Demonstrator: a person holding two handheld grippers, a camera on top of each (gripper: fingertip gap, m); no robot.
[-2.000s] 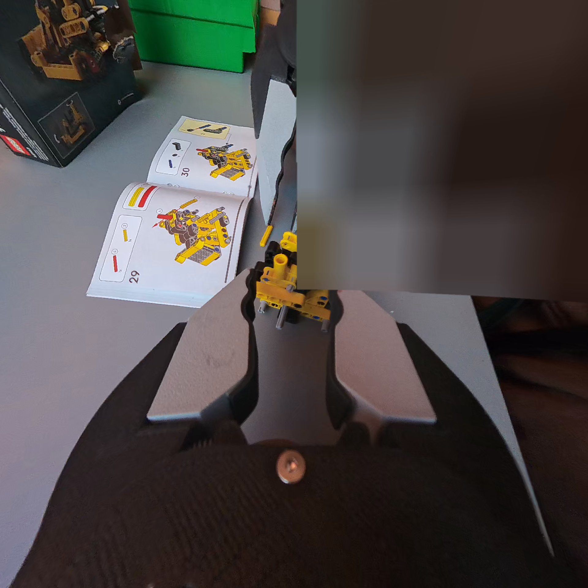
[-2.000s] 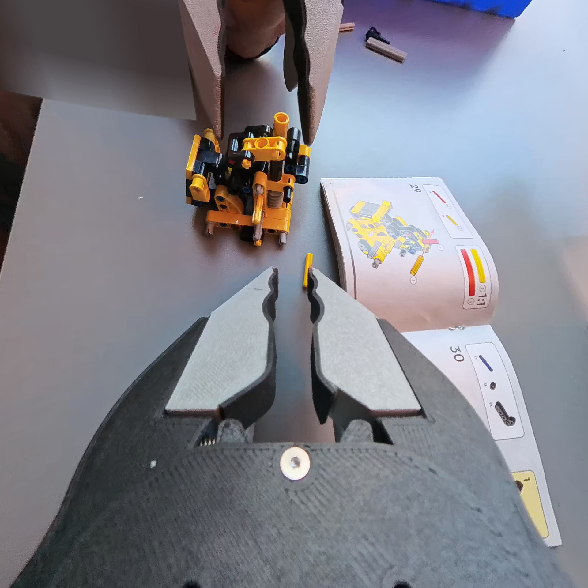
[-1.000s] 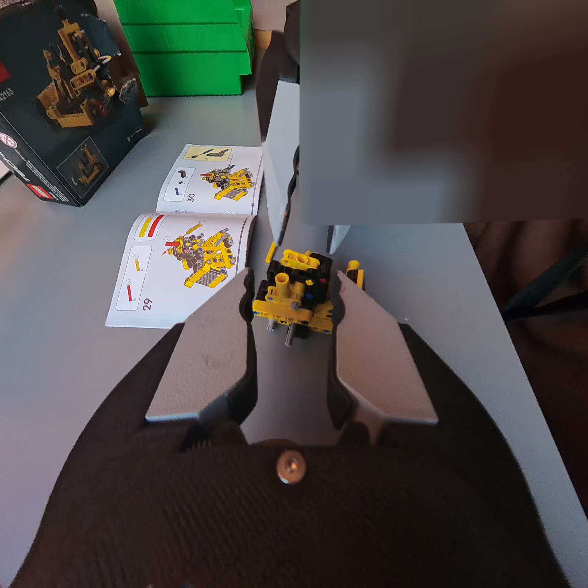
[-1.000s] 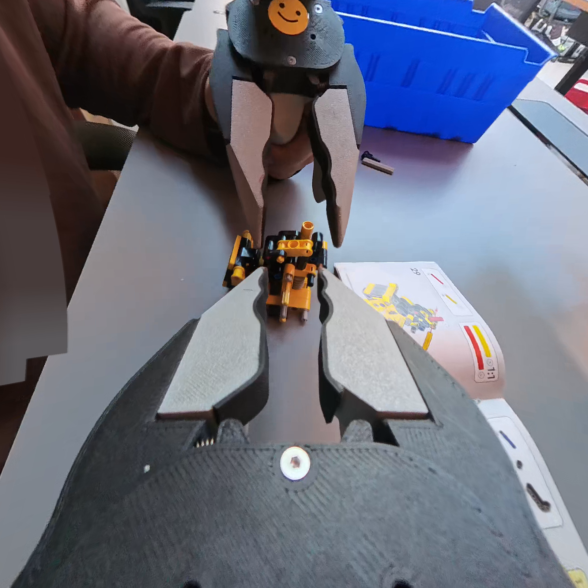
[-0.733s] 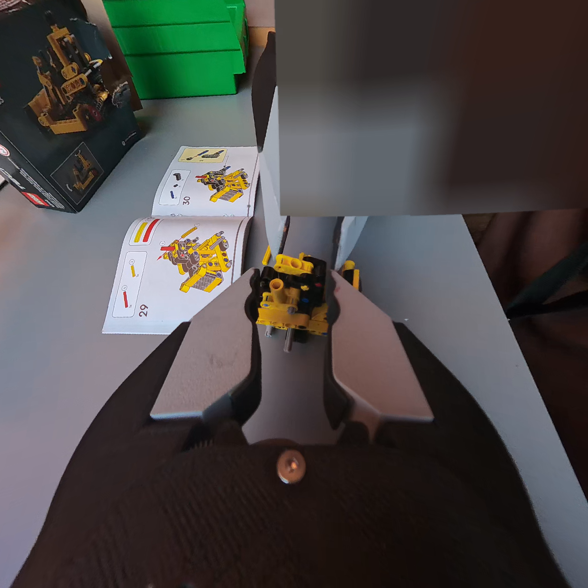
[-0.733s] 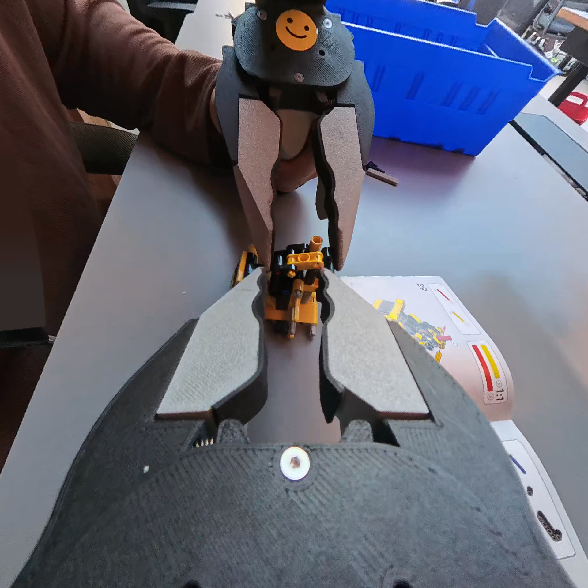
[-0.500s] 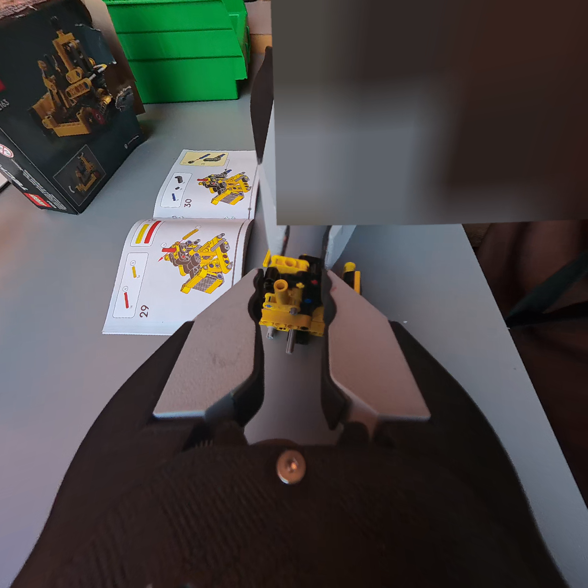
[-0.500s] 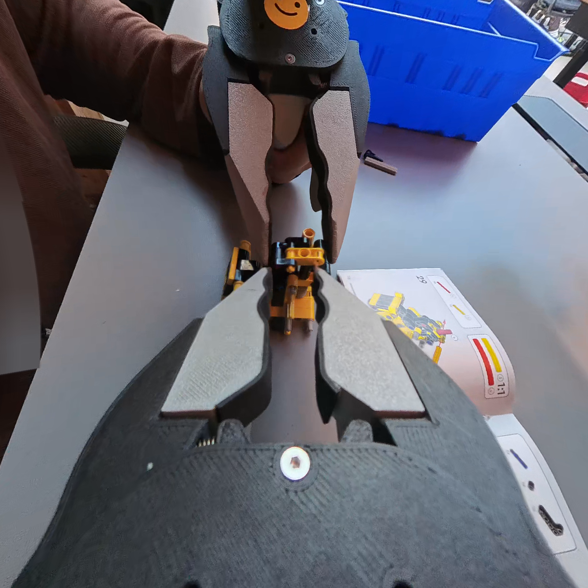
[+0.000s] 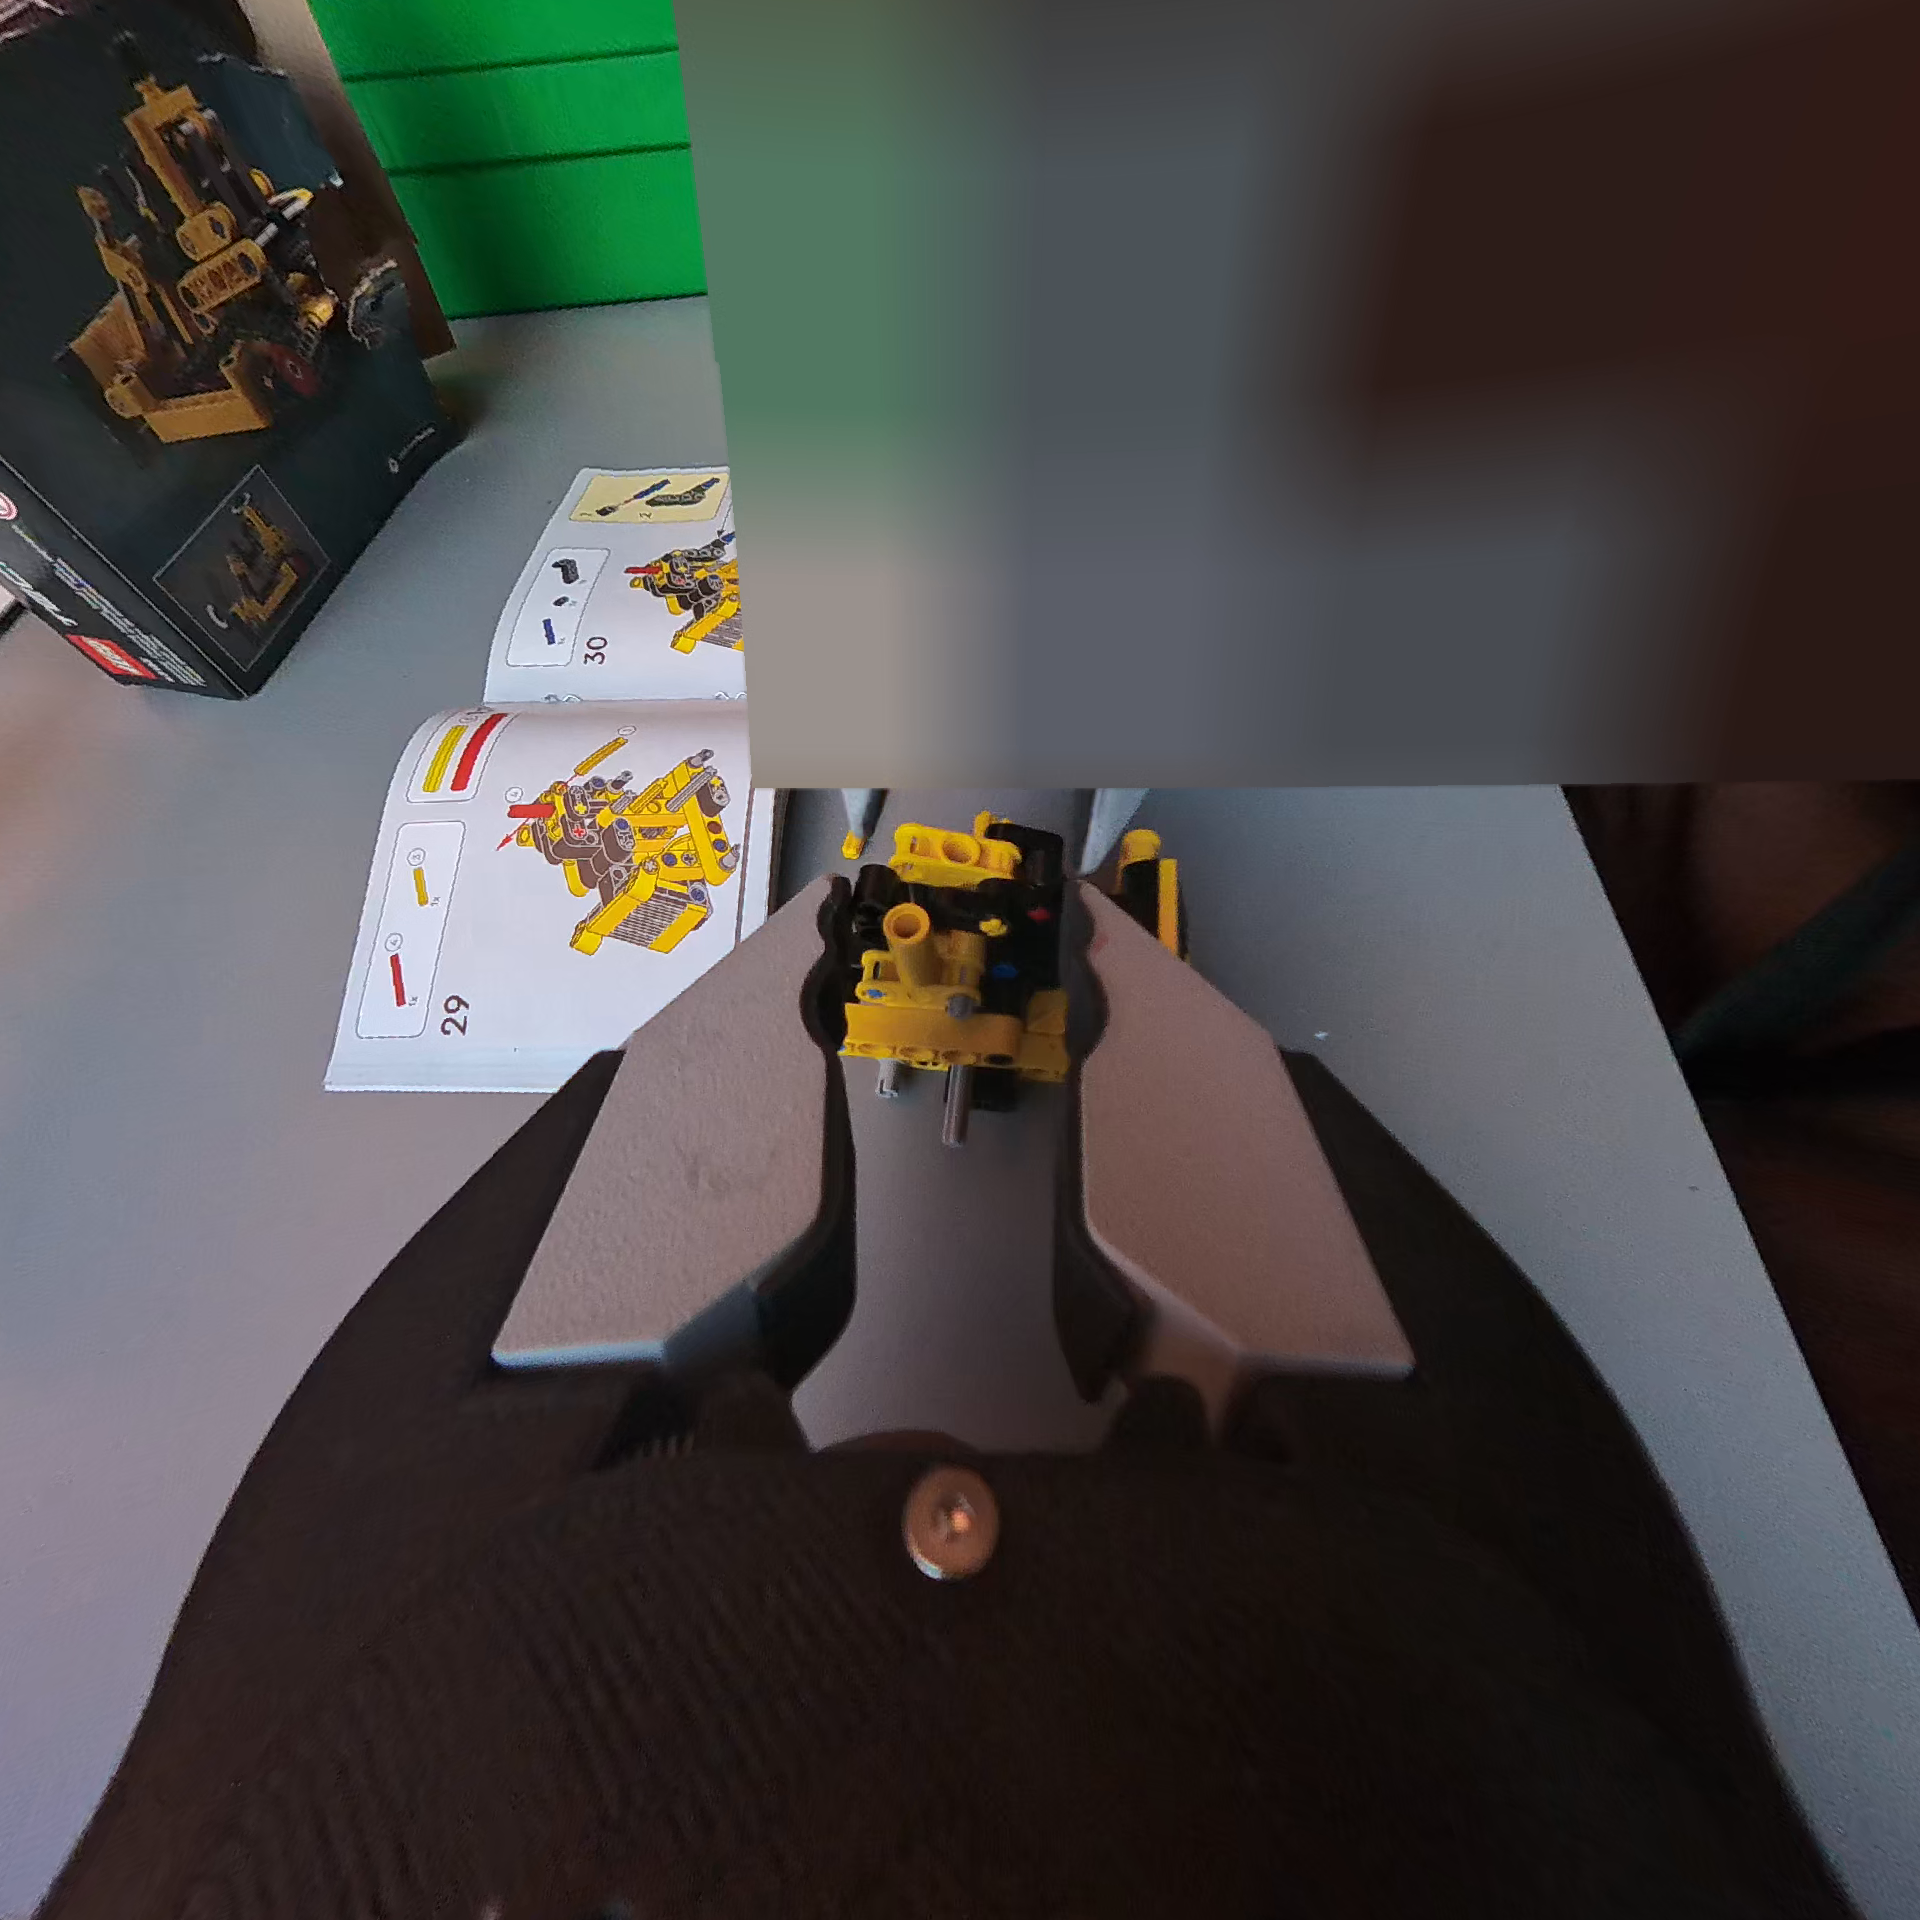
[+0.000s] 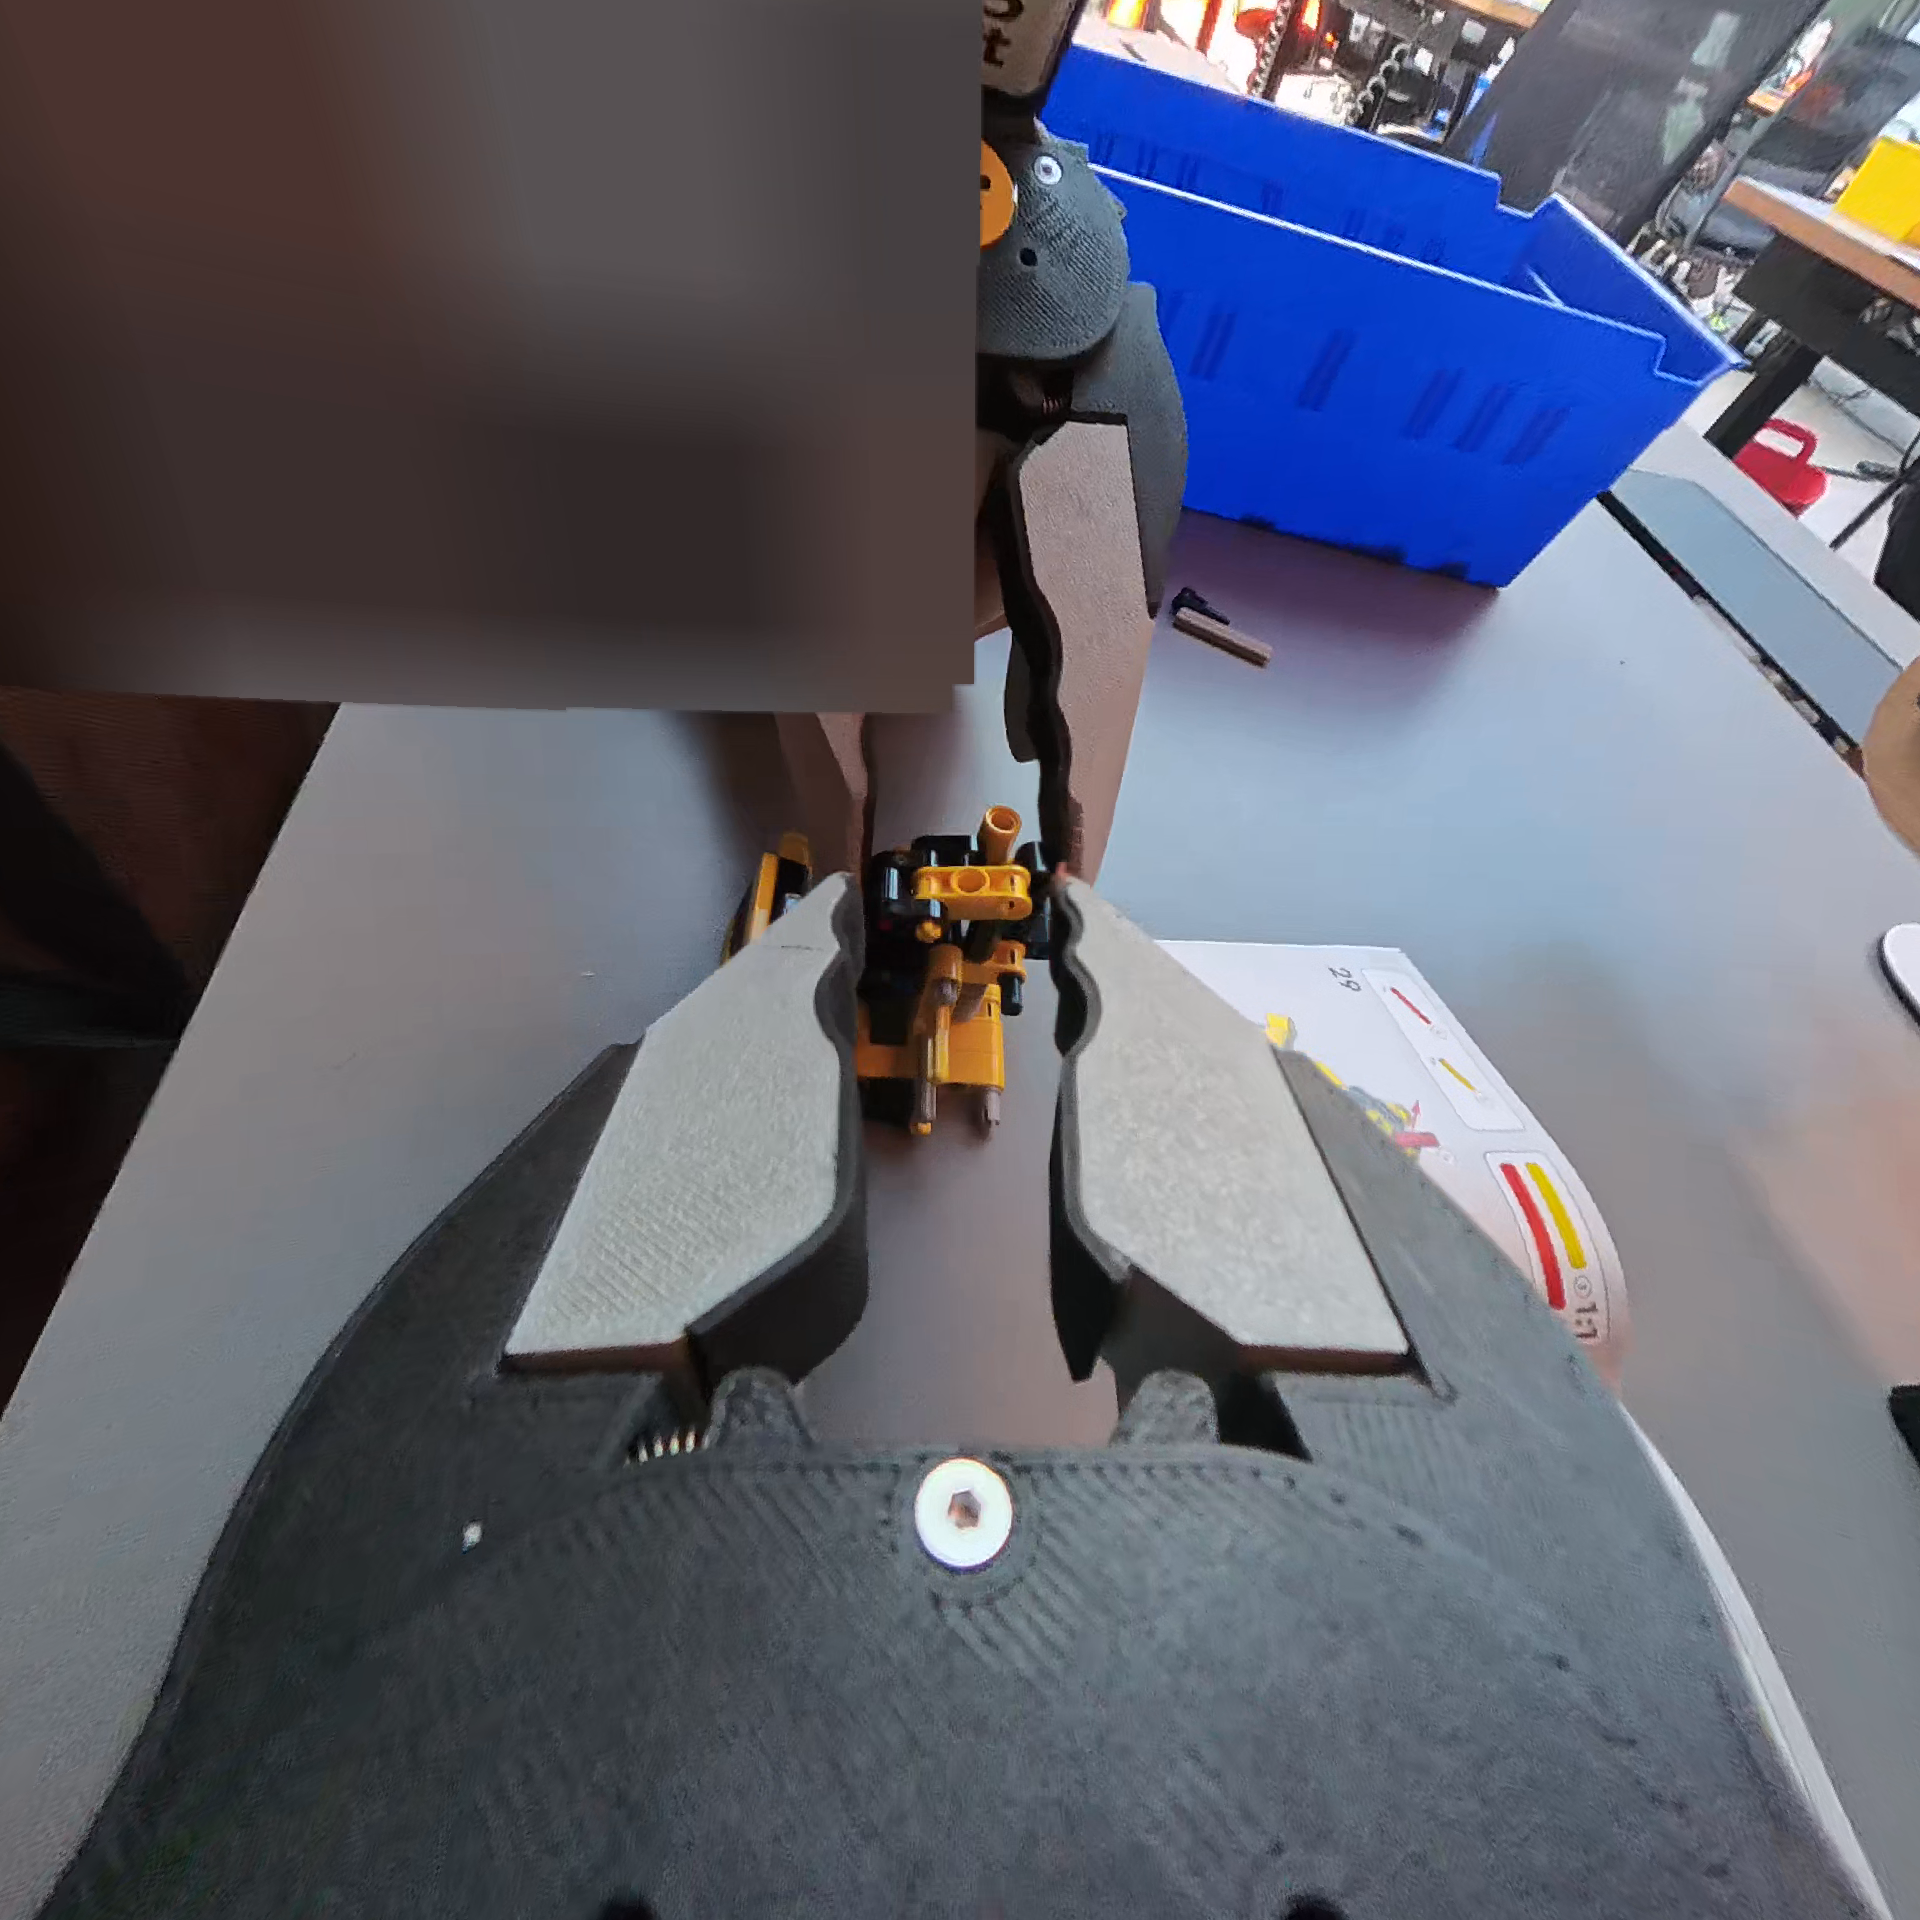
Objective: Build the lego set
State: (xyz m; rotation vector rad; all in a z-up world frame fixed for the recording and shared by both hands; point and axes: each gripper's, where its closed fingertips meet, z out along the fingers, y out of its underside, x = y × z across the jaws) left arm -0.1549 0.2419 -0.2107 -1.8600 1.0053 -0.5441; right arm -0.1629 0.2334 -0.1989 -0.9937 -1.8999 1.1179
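Grey and matte, the counter [image 9: 260,1195] carries everything in view, with its edge dropping away at 3 o'clock in the left wrist view. Beyond it in the right wrist view the room shows wooden tables and dark furniture at 1 o'clock. A large blue bin [image 10: 1382,343] sits on the counter at 1 o'clock there; its contents cannot be seen. Stacked green bins [image 9: 520,156] stand at 11 o'clock in the left wrist view, next to the dark set box [image 9: 197,343] printed with the yellow machine. An open instruction booklet [image 9: 540,904] lies flat between the box and the model. The partly built yellow and black lego model [image 9: 956,966] stands on the counter between the two tools, which face each other. The left gripper [image 9: 951,914] has its fingers [image 9: 717,1132] around the model's sides, apparently pressing it. The right gripper [image 10: 951,914] brackets the other end, its fingers [image 10: 717,1132] close to the model; whether they clamp it I cannot tell. A small wooden stick [image 10: 1221,634] and a tiny black piece [image 10: 1195,601] lie near the blue bin.
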